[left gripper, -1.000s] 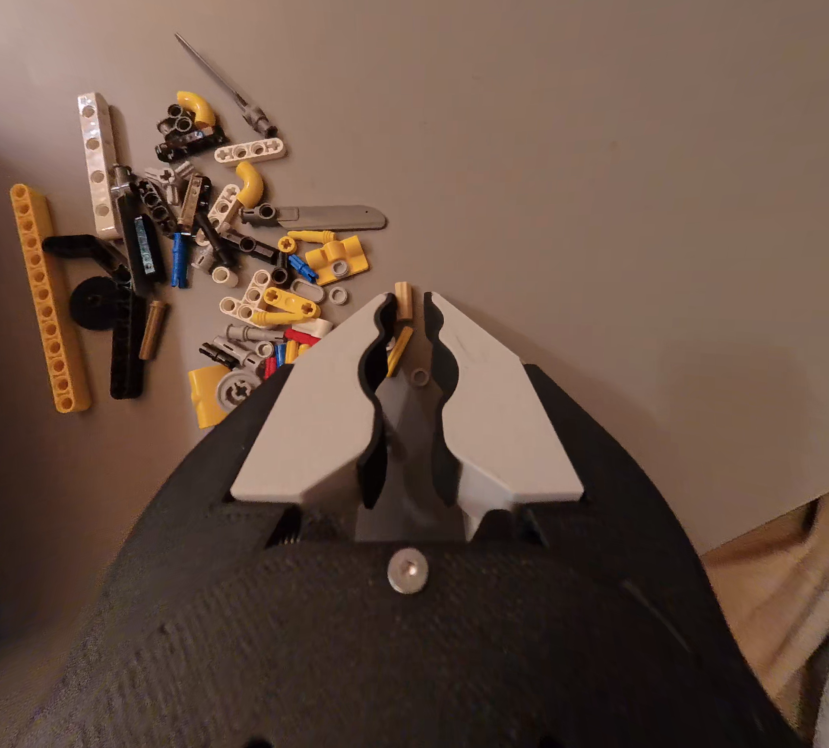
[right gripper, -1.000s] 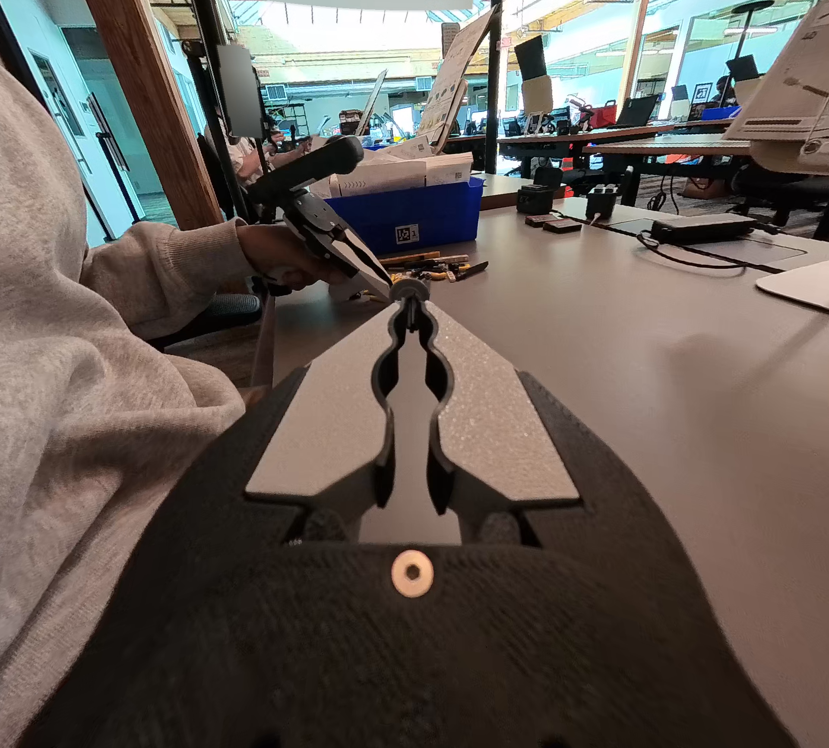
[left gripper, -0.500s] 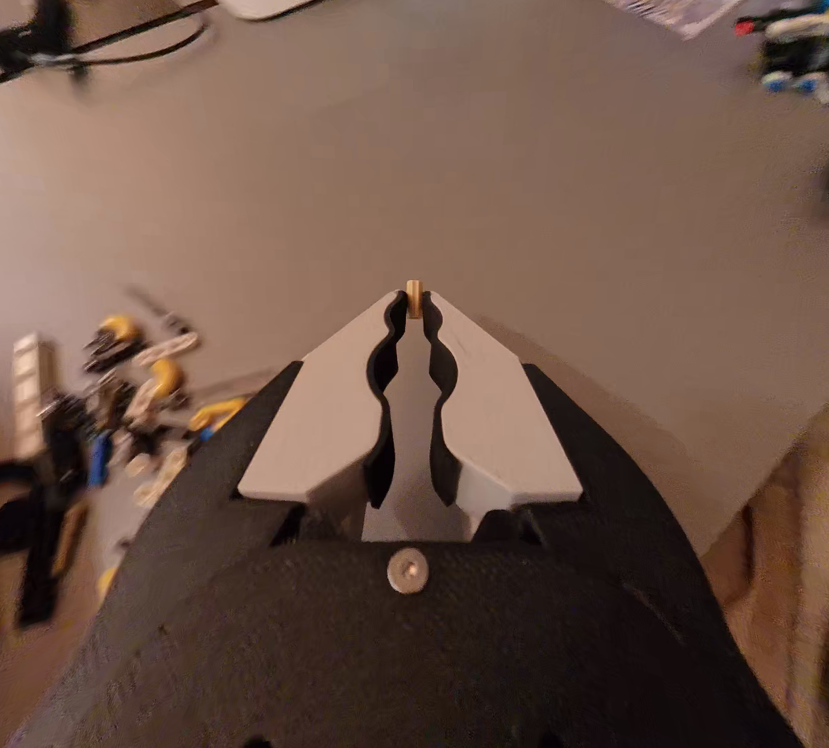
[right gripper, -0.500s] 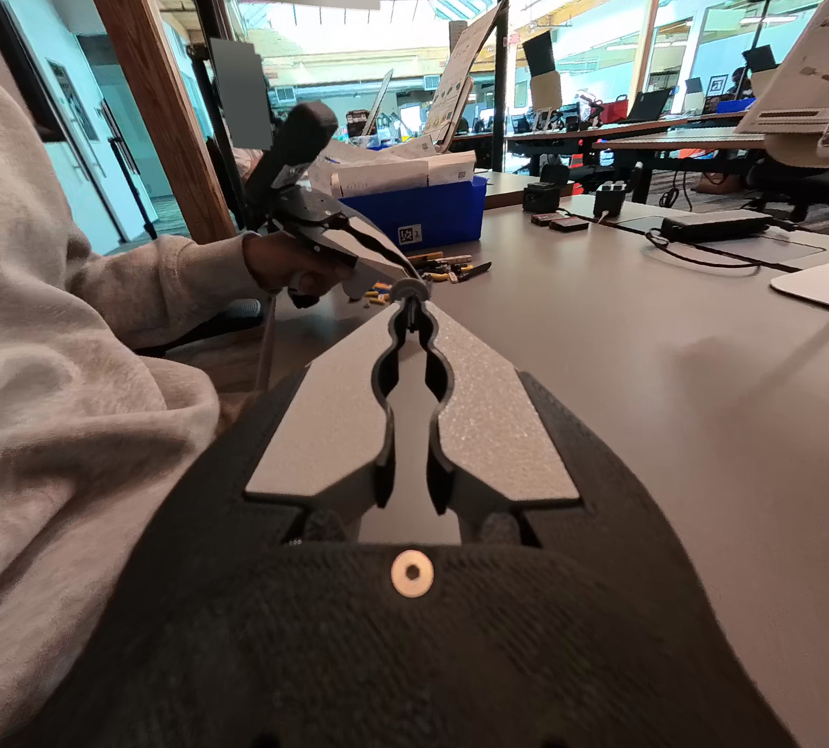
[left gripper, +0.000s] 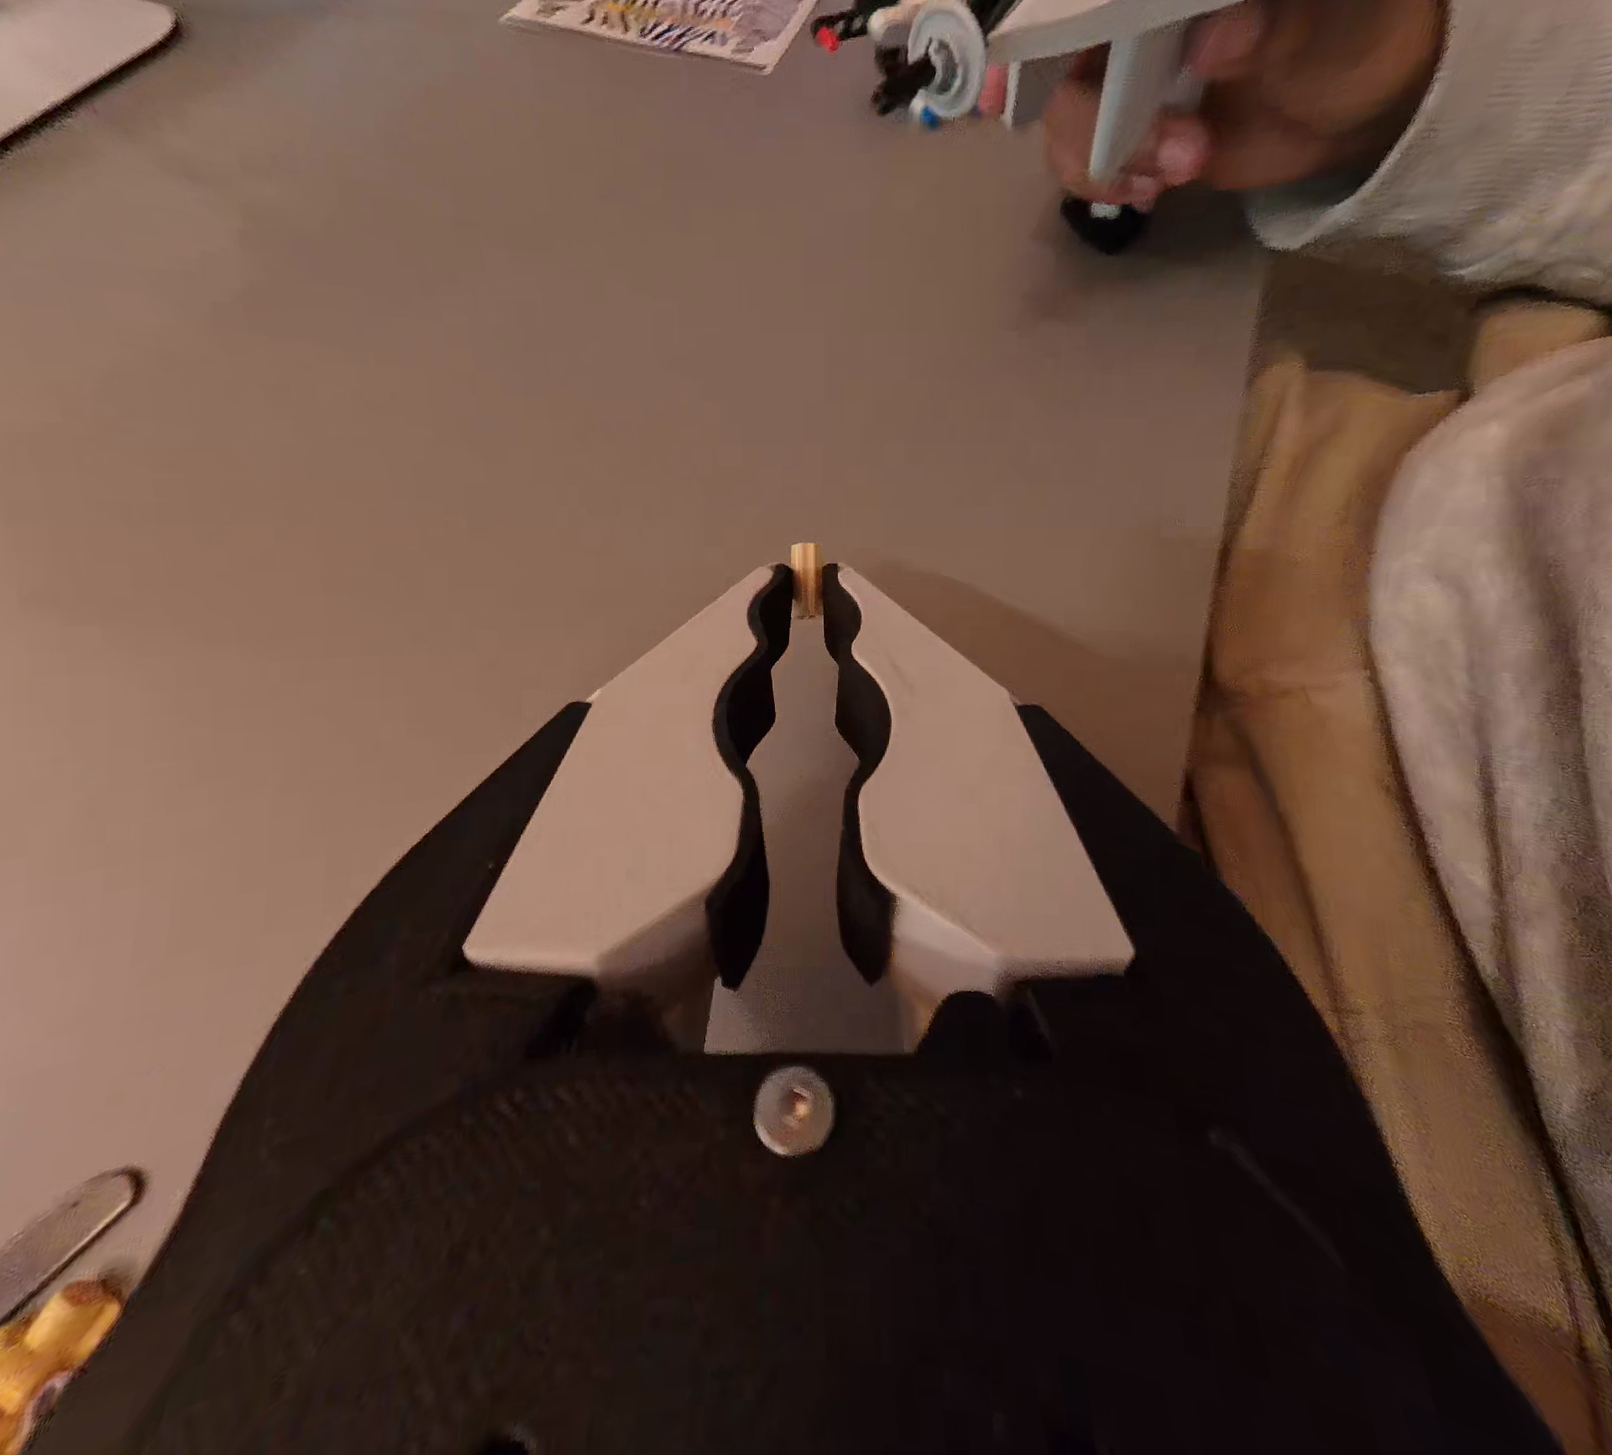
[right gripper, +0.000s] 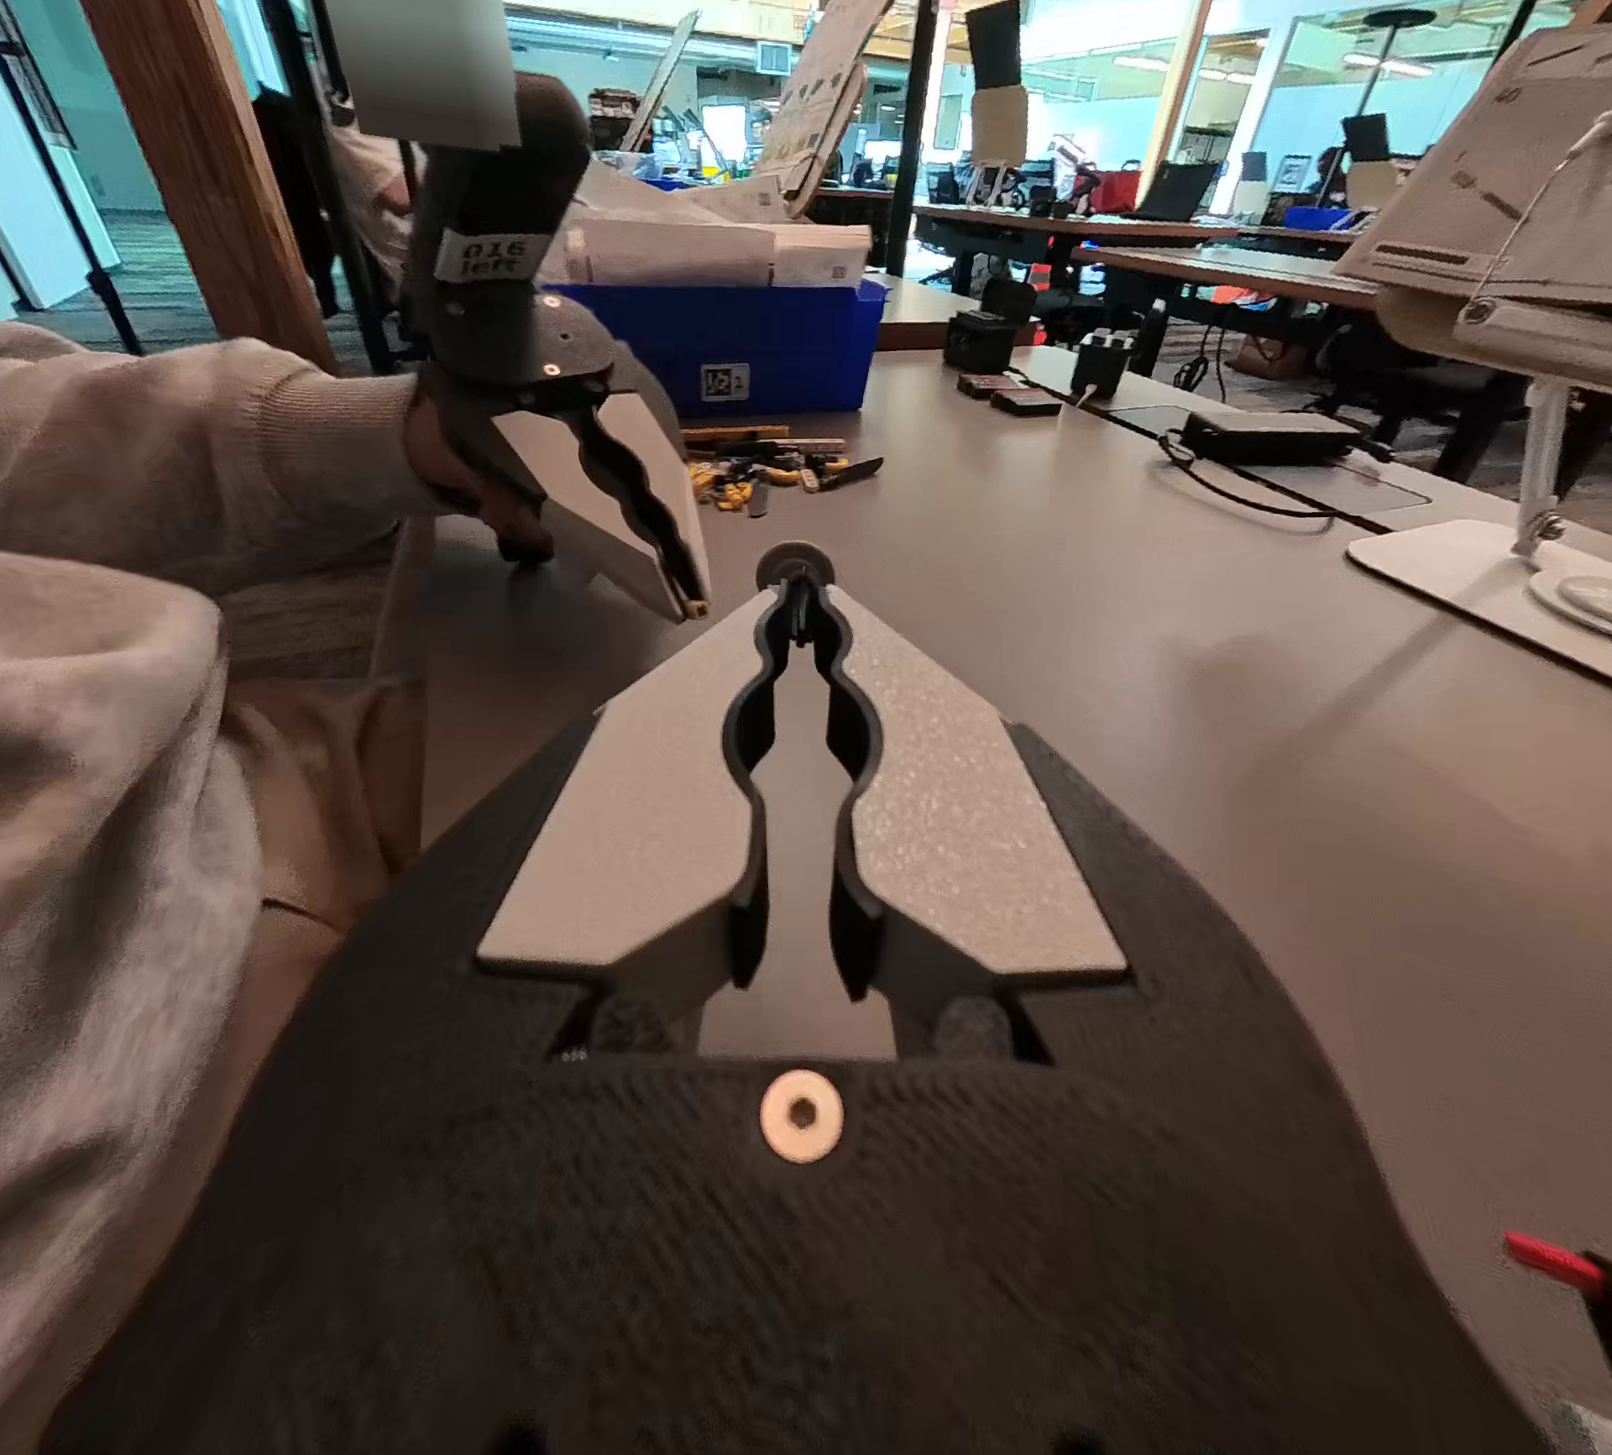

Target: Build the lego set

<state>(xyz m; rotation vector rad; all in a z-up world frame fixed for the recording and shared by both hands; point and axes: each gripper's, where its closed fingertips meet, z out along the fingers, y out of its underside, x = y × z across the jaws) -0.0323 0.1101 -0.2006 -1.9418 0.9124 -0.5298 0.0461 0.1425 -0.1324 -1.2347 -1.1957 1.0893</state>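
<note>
Pinching a small tan plastic peg (left gripper: 804, 582) at its very tips, the left gripper (left gripper: 804, 571) hovers above the grey table (left gripper: 523, 331). The right gripper (right gripper: 798, 595) clamps a round grey disc-shaped piece (right gripper: 792, 562), also aloft. Joining them likely needs the peg lined up squarely with the disc's centre hole, then pushed straight, without twisting

Both wrist cameras are looking forward along their fingers over the grey table (left gripper: 523, 366), each catching the other gripper.
</note>
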